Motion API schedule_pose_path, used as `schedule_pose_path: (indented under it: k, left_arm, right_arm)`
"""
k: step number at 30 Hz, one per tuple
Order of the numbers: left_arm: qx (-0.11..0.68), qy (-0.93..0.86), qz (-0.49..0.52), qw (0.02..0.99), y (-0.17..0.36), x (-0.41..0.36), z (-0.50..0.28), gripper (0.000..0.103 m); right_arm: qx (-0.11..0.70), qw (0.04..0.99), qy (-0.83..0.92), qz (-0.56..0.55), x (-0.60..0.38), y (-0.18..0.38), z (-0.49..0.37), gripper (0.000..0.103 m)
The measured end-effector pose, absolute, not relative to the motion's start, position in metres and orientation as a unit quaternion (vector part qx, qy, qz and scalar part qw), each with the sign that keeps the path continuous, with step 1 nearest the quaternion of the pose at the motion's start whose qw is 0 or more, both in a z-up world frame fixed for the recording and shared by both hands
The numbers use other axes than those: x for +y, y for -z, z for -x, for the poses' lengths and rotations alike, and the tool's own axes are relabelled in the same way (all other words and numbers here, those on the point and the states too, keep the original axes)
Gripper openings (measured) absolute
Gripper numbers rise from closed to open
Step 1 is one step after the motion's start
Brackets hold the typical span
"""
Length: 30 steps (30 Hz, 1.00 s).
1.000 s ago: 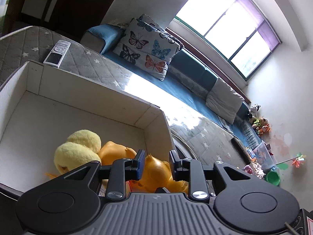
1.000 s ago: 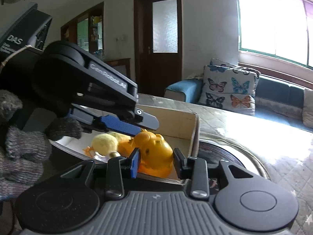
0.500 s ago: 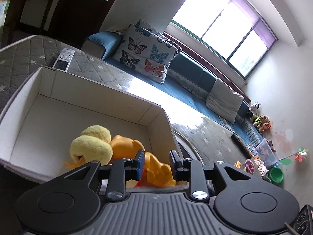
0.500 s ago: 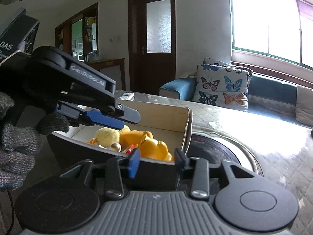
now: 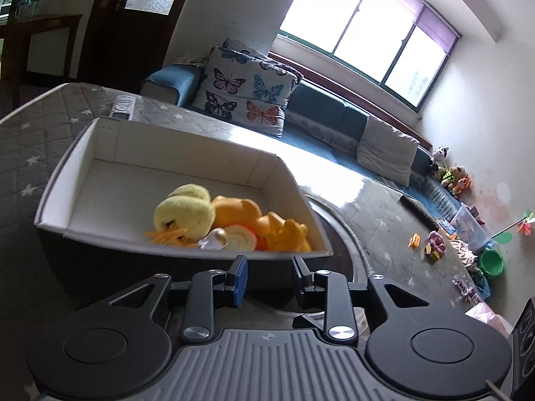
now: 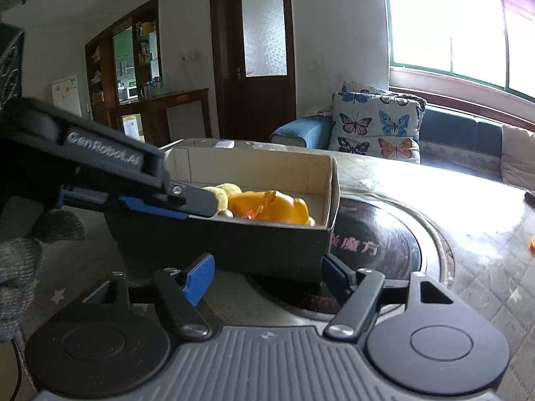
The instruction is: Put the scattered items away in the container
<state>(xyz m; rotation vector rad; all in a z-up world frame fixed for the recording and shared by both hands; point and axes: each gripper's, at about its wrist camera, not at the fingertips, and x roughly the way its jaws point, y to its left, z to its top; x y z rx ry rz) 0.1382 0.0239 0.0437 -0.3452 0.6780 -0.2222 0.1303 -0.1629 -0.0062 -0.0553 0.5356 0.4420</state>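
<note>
Change since earlier: both grippers are pulling back toward the near side of the box (image 5: 180, 254); the right jaws, narrow a second ago, are now spreading wide.
Left gripper (image 5: 269, 275): jaws are standing partly apart, gripping nothing, hovering just near of the box's front wall.
Right gripper (image 6: 267, 275): released, wide, empty, sitting low in front of the box's dark outer wall.
Toys: yellow plush (image 5: 184, 212), orange duck (image 5: 264, 224) and a small pink-and-white piece (image 5: 234, 240) are lying piled in the box's near right corner.
Still scattered: a small orange scrap (image 5: 414, 240) and some small pieces (image 5: 434, 250) are lying far right on the quilted cover (image 5: 384, 220); possibly more, the glare is hiding part of it.
Risk: either gripper could be clipping the low front wall while swinging right, shoving the light box or tipping the corner-loaded pile.
Risk: the flat scrap may be slipping from hard pads.
</note>
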Motion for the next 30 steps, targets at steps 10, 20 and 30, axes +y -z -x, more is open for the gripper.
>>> schedule_pose_path:
  k: [10, 20, 30]
  left_arm:
    - [0.333, 0.065, 0.124, 0.933, -0.029, 0.032, -0.11, 0.031]
    - [0.349, 0.02, 0.101, 0.931, -0.013, 0.042, -0.096, 0.031]
    - [0.351, -0.004, 0.083, 0.933, -0.007, 0.044, -0.082, 0.031]
  right_arm:
    - [0.274, 0.939, -0.209, 0.01, -0.155, 0.01, -0.115, 0.096]
    - [0.284, 0.938, -0.197, 0.013, -0.145, 0.018, -0.101, 0.103]
    - [0.296, 0.934, -0.197, 0.018, -0.135, 0.026, -0.093, 0.103]
